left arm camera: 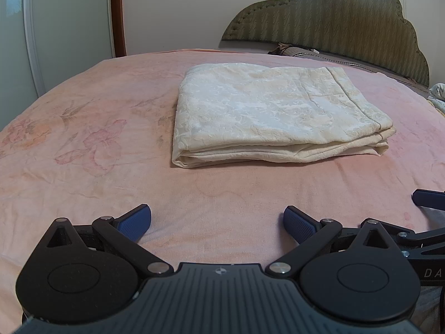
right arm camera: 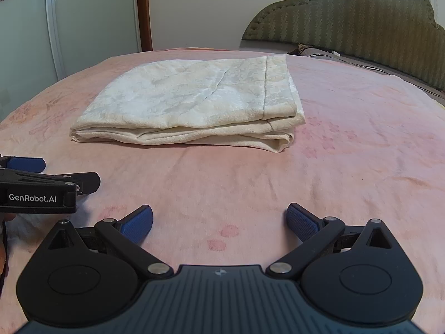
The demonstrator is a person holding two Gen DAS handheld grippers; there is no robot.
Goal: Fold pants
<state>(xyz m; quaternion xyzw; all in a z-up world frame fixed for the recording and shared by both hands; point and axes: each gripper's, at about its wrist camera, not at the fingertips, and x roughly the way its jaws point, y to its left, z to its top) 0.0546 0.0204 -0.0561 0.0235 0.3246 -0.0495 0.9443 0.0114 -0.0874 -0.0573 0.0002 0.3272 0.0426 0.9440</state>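
The cream patterned pants (left arm camera: 267, 114) lie folded into a flat stack of several layers on the pink bedspread (left arm camera: 83, 150). They also show in the right wrist view (right arm camera: 194, 103). My left gripper (left arm camera: 217, 222) is open and empty, low over the bedspread, well short of the stack's near edge. My right gripper (right arm camera: 219, 221) is open and empty too, beside the left one and equally short of the pants. The left gripper's side shows at the left edge of the right wrist view (right arm camera: 39, 189).
A green padded headboard (left arm camera: 333, 19) stands at the back right with pillows below it (right arm camera: 328, 51). A wardrobe door (left arm camera: 55, 22) and a wooden door frame (right arm camera: 143, 11) are at the back left. Some bedding (left arm camera: 438, 94) lies at the far right.
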